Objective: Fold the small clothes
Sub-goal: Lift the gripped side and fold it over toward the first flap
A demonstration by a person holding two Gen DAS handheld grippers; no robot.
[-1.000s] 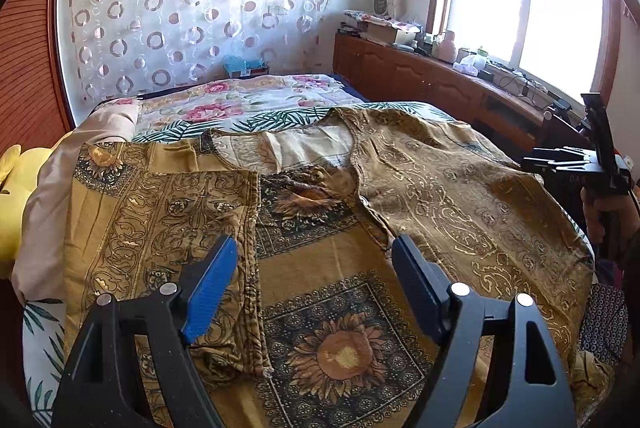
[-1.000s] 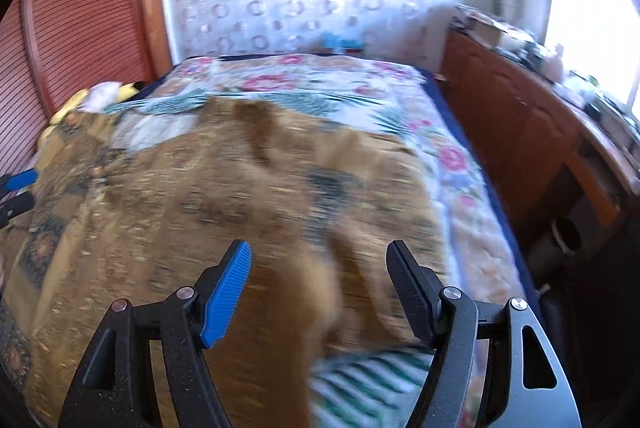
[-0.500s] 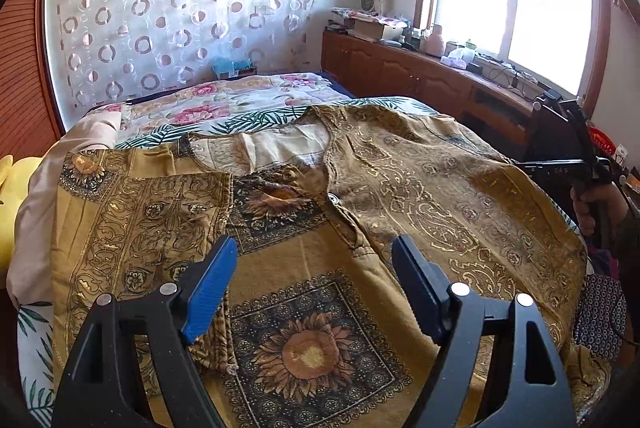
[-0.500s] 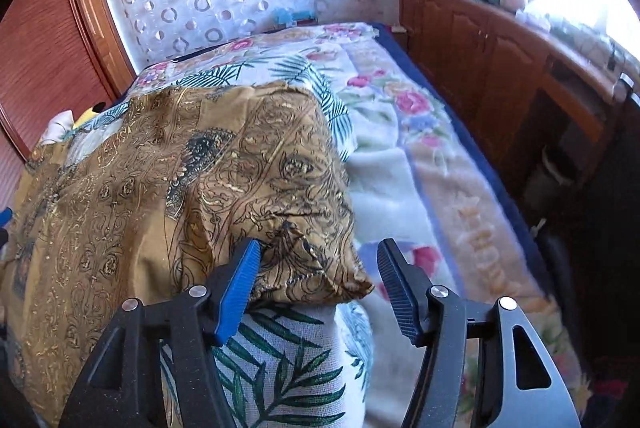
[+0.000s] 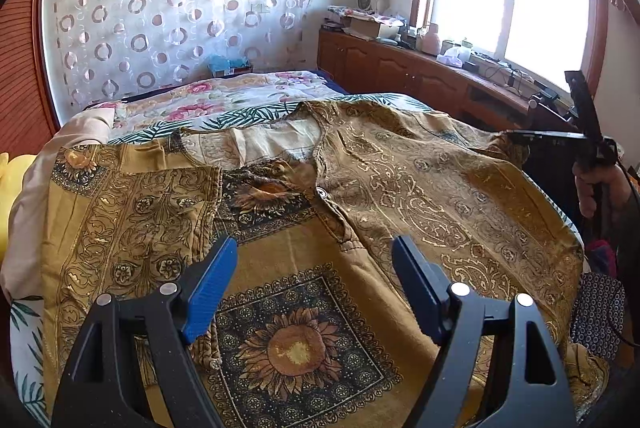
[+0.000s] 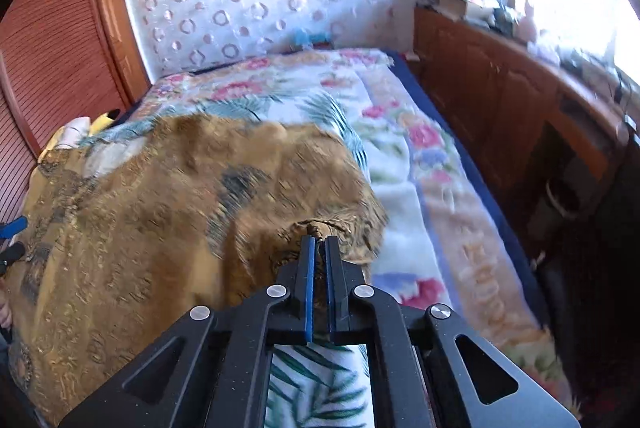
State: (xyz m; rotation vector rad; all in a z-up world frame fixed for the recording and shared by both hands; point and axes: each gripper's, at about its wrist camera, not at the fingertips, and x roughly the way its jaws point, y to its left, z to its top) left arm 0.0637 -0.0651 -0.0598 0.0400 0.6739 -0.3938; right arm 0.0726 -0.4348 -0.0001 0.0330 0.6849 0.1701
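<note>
One shirt [image 5: 400,188], one bed [image 6: 420,156], two tongs

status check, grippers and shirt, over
Right gripper shut on shirt edge. Left gripper open, over the shirt, holding nothing. Shirt spread on bed, one side already folded in. Nothing in the way.
</note>
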